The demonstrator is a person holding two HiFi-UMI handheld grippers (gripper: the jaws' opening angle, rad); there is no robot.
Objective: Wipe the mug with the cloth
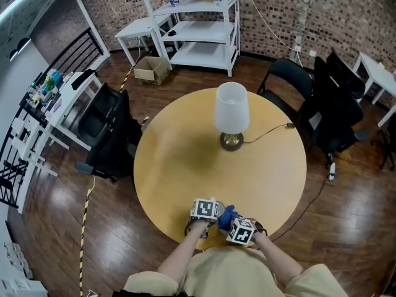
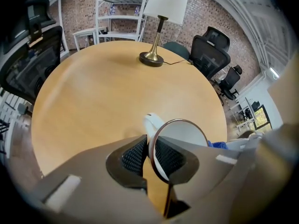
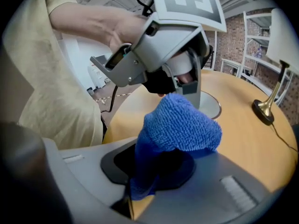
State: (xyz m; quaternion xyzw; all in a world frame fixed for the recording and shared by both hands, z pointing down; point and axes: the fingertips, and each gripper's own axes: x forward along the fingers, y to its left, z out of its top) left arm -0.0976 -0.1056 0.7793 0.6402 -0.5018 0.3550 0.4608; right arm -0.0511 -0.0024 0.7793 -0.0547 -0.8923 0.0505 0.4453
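A white mug [image 2: 183, 139] with a thin brown rim is at the table's near edge. My left gripper [image 2: 150, 149] is shut on its wall, one pad inside and one outside. The handle [image 2: 151, 122] points away. My right gripper [image 3: 152, 169] is shut on a blue cloth [image 3: 180, 127], which bulges out of the jaws just short of the mug [image 3: 213, 105]. In the head view both grippers, left [image 1: 204, 211] and right [image 1: 242, 231], sit close together, the cloth [image 1: 226, 216] between them. The mug is mostly hidden there.
A lamp [image 1: 231, 115] with a white shade and brass base stands mid-table, its cord trailing right. The round wooden table [image 1: 179, 159] is ringed by black office chairs [image 1: 108, 129]. White shelving [image 1: 201, 23] stands at the back wall.
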